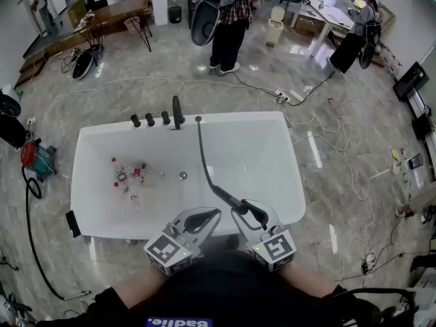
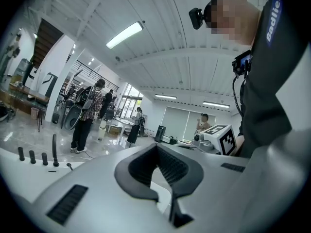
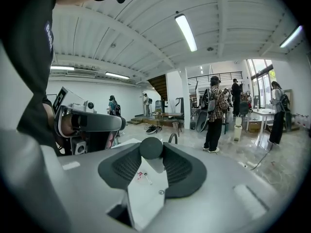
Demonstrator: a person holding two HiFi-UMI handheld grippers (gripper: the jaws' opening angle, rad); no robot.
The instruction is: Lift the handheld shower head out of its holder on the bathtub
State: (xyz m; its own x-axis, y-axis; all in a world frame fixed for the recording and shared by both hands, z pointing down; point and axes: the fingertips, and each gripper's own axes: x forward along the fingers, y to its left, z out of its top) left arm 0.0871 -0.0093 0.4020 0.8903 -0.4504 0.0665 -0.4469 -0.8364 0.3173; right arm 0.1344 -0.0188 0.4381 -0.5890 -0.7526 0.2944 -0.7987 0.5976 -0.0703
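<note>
A white bathtub [image 1: 294, 177] lies in front of me. The black handheld shower head [image 1: 232, 199] is over the tub's near rim, away from the far rim. Its black hose [image 1: 202, 152] runs back to a fitting [image 1: 198, 119] on that far rim, beside the faucet [image 1: 177, 112]. My right gripper [image 1: 251, 213] is shut on the shower head; its round black end [image 3: 151, 148] shows between the pads. To its left my left gripper [image 1: 204, 218] hangs over the near rim, jaw tips together and nothing held [image 2: 156, 147].
Three black knobs [image 1: 150, 119] stand left of the faucet. Small bottles [image 1: 129, 176] and a drain [image 1: 182, 176] lie in the tub. Cables [image 1: 320, 142] cross the marble floor. A red vacuum [image 1: 34, 157] sits at the left; a person [image 1: 231, 19] stands beyond the tub.
</note>
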